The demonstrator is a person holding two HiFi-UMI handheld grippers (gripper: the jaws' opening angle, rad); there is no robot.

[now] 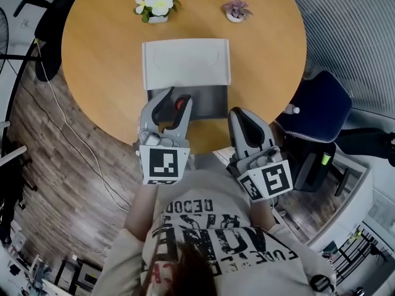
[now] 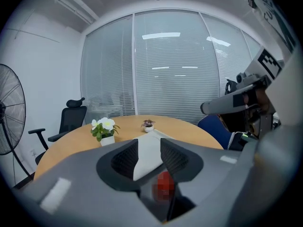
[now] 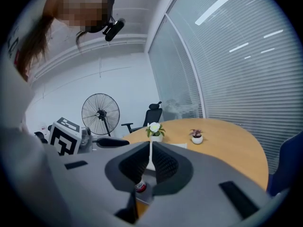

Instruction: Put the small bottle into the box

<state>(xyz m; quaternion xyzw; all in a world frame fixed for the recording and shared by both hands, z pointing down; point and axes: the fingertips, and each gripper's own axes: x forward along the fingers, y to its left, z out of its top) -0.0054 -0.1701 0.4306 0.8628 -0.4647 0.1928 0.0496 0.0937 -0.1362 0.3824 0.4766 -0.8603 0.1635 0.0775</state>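
Head view shows us our left gripper (image 1: 176, 100) reaching over the open box (image 1: 213, 100), the right gripper (image 1: 244, 117) held back at the table (image 1: 99, 54) edge; our shirt print is unreadable. Left gripper view: jaws apart, the red-capped bottle (image 2: 164, 183) below them, unclamped. Right gripper view: jaws nearly together and empty, the bottle (image 3: 140, 187) standing in the box.
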